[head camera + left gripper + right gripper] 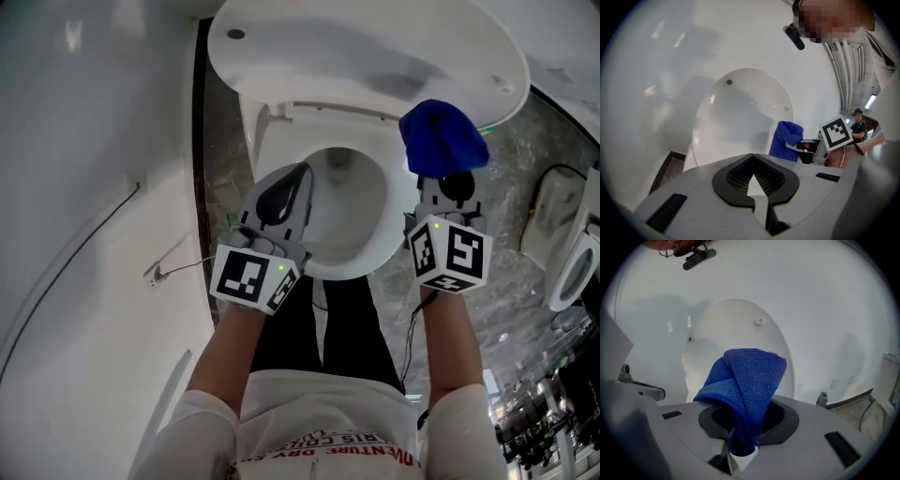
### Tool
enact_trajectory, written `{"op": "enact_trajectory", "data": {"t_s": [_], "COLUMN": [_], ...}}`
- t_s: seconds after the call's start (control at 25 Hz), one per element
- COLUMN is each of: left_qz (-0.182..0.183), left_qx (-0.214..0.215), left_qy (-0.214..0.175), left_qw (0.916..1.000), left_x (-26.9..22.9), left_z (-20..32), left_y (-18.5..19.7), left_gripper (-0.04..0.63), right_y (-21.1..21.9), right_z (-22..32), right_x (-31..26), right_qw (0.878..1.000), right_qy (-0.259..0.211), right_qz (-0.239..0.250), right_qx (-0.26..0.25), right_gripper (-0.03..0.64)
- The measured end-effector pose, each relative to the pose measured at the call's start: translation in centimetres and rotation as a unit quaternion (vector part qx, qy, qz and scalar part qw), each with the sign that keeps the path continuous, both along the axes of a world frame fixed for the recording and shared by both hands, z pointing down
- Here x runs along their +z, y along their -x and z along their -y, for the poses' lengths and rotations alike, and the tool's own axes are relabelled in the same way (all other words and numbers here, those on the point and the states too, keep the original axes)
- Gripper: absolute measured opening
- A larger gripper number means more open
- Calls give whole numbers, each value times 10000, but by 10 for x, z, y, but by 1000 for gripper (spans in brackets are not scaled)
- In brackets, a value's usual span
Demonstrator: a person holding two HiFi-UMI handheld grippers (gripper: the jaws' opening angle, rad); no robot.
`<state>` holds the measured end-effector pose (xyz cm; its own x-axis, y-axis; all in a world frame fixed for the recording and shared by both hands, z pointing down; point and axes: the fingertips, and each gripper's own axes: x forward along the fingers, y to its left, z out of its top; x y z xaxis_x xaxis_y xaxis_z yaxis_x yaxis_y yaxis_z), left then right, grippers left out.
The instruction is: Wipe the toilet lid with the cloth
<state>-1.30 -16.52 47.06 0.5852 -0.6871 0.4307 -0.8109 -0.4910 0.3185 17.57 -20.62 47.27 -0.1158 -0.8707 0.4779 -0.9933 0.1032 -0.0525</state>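
1. The blue cloth (442,136) is bunched in my right gripper (444,187). The jaws are clenched on its lower folds, and the rest stands up as a thick pad ahead of them. I judge that bulk is useful, since soft fabric would meet the surface before any hard part of the gripper does.
2. The toilet lid (356,47) is raised, at 12 o'clock in the head view. Its inner face is turned towards me, so I could wipe it from where I stand. The cloth is close to the lid's 4 o'clock edge, but I cannot tell whether it touches.
3. In the right gripper view the cloth (743,380) covers the lower middle of the lid (736,333), so I am aimed squarely at it.
4. My left gripper (286,197) is over the 9 o'clock rim of the bowl (352,202). Its jaws are pressed together on nothing. It looks parked there to stay clear of the wiping hand.
5. A white wall (84,187) stands at 9 o'clock and a marbled floor (511,202) lies at 3 o'clock.
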Motion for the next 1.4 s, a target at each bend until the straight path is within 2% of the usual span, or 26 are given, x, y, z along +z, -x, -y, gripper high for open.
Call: {"op": "enact_trajectory", "data": {"t_s": [0.16, 0.36, 0.64, 0.8, 1.04, 1.2, 1.4], "left_qz": [56, 168, 307, 345, 343, 265, 199], "left_qx": [-321, -733, -1094, -1174, -1118, -1141, -886], "left_qy": [88, 200, 345, 328, 407, 462, 442], "left_qw": [9994, 9970, 9929, 9919, 9923, 9920, 9949], "left_x": [8, 20, 34, 31, 34, 38, 39], "left_z": [-4, -9, -10, -6, -8, -4, 1], "left_y": [40, 89, 140, 155, 156, 143, 115], "left_gripper": [8, 6, 8, 8, 6, 8, 8], "right_y": [82, 173, 240, 250, 239, 222, 194], "right_z": [8, 16, 29, 43, 59, 64, 64], "right_x": [27, 53, 85, 98, 102, 103, 102], "right_qw": [9964, 9862, 9766, 9769, 9801, 9804, 9835], "right_qy": [218, 547, 729, 774, 802, 816, 785], "right_qz": [346, 812, 891, 876, 845, 814, 724], "right_qx": [-746, -1336, -1818, -1789, -1605, -1595, -1463], "right_gripper": [87, 87, 87, 87, 87, 87, 87]}}
